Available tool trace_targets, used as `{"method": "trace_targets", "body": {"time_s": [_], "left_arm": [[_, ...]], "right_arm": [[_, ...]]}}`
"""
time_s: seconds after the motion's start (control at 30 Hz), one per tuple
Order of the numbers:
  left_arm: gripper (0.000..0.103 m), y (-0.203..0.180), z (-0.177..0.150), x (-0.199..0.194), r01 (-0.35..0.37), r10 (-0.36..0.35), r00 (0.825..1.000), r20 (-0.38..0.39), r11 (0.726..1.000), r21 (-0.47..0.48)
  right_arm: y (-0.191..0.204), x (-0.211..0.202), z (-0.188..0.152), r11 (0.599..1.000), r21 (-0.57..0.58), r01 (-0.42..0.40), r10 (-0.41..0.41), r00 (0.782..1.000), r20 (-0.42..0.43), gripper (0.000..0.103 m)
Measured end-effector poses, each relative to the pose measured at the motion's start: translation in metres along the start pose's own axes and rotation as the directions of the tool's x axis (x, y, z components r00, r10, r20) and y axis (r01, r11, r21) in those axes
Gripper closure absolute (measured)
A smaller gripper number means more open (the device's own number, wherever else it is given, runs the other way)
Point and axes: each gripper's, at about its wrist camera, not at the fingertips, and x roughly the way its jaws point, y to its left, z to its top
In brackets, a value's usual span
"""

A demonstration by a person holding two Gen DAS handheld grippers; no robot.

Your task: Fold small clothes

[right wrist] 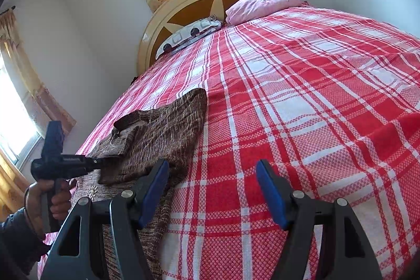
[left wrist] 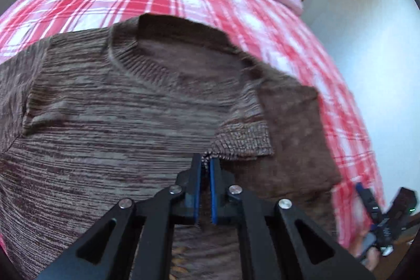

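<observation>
Jaws of the left gripper (left wrist: 206, 169) are clamped on the ribbed cuff (left wrist: 244, 139) of a brown knit sweater (left wrist: 105, 109), the sleeve drawn across the chest below the ribbed collar (left wrist: 136, 67). The sweater lies spread on a red-and-white plaid bedspread (right wrist: 302, 101), near the bed's left edge. The right gripper (right wrist: 212, 193) hovers open and empty over bare bedspread just beside the sweater's hem. A hand (right wrist: 56, 201) grasps the left tool's handle. Beyond lie a pink pillow (right wrist: 262, 1) and a wooden headboard (right wrist: 189, 7). Risk: the pinch takes only the cuff's edge, so loose knit may slip free, or dragging may bunch the body and skew the fold.
</observation>
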Motion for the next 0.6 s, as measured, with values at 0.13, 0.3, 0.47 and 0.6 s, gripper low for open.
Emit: {"method": "trace_targets", "body": {"time_s": [0.13, 0.3, 0.47, 0.6], "left_arm": [[0.077, -0.012, -0.001, 0.000, -0.028, 0.026, 0.999, 0.026, 0.998, 0.058], [0.051, 0.008, 0.005, -0.009, -0.153, 0.153, 0.985, 0.074, 0.988, -0.008], [0.050, 0.042, 0.003, -0.024, -0.232, 0.246, 0.962, 0.118, 0.965, -0.118], [0.034, 0.032, -0.008, -0.025, -0.249, 0.263, 0.954, 0.144, 0.962, -0.112]], "right_arm": [[0.000, 0.001, 0.000, 1.000, -0.001, 0.003, -0.003, 1.000, -0.005, 0.034], [0.000, 0.002, -0.001, 1.000, 0.000, 0.003, -0.003, 1.000, -0.009, 0.034], [0.000, 0.003, -0.001, 1.000, -0.004, 0.006, -0.006, 1.000, -0.017, 0.034], [0.001, 0.005, -0.001, 1.000, -0.012, 0.012, -0.012, 1.000, -0.023, 0.034]]}}
